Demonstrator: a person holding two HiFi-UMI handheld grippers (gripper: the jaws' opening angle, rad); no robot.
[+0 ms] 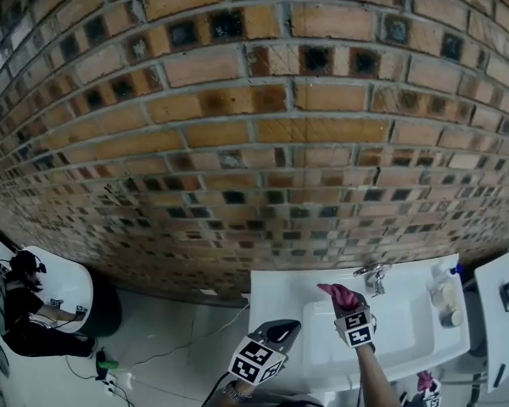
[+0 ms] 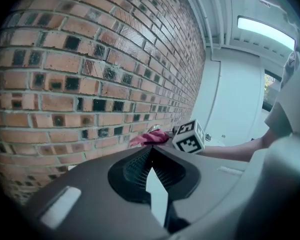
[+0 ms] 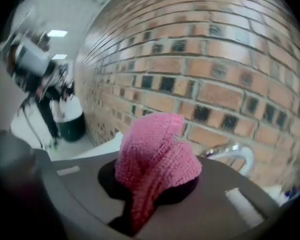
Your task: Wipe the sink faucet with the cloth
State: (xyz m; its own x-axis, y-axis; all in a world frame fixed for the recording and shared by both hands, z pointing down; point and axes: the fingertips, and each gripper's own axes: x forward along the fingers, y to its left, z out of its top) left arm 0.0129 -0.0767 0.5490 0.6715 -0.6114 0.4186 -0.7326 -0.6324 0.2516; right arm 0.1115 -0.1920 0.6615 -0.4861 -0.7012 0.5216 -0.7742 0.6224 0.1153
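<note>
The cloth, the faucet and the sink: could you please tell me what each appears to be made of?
The cloth looks like pink knitted or terry fabric, matte, with visible ribbed loops. The faucet seems to be polished metal, probably chromed: it glints silver. The sink looks like smooth white ceramic, uniform in tone, though plastic cannot be excluded.

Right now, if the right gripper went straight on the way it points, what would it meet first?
Probably the brick wall, with the held pink cloth leading; the faucet sits just right of that line, so the cloth might brush it.
</note>
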